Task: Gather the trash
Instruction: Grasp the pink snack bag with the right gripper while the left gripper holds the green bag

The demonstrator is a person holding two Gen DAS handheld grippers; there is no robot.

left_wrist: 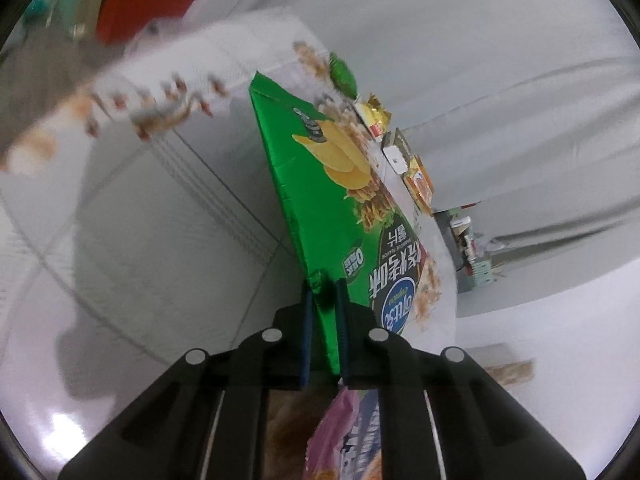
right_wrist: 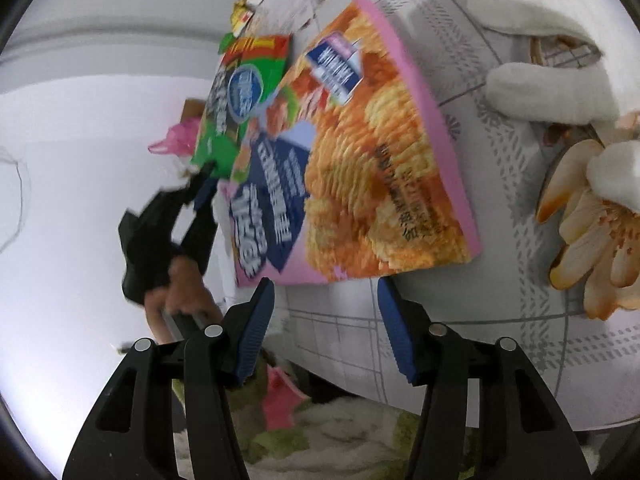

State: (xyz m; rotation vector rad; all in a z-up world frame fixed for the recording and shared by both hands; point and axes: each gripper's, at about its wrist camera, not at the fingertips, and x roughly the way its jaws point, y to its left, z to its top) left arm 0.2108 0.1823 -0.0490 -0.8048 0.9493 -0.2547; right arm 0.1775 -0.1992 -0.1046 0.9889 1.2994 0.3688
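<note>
A green chip bag (left_wrist: 332, 184) stands on edge in the left wrist view, and my left gripper (left_wrist: 324, 286) is shut on its near corner. In the right wrist view that green bag (right_wrist: 240, 100) hangs from the left gripper (right_wrist: 206, 174), which a hand (right_wrist: 180, 280) holds. A pink chip bag (right_wrist: 360, 168) lies flat on the flowered tablecloth (right_wrist: 500, 200). My right gripper (right_wrist: 326, 304) is open, its blue pads (right_wrist: 256, 320) just short of the pink bag's near edge and not touching it. A corner of the pink bag (left_wrist: 344, 440) shows below the left gripper.
Small wrappers (left_wrist: 376, 116) and little boxes (left_wrist: 418, 180) lie along the far table edge. A white folded cloth (right_wrist: 540, 40) sits at the upper right. A pink plastic bag (right_wrist: 176, 140) hangs beyond the green bag. A fuzzy blanket (right_wrist: 360, 432) lies below the table edge.
</note>
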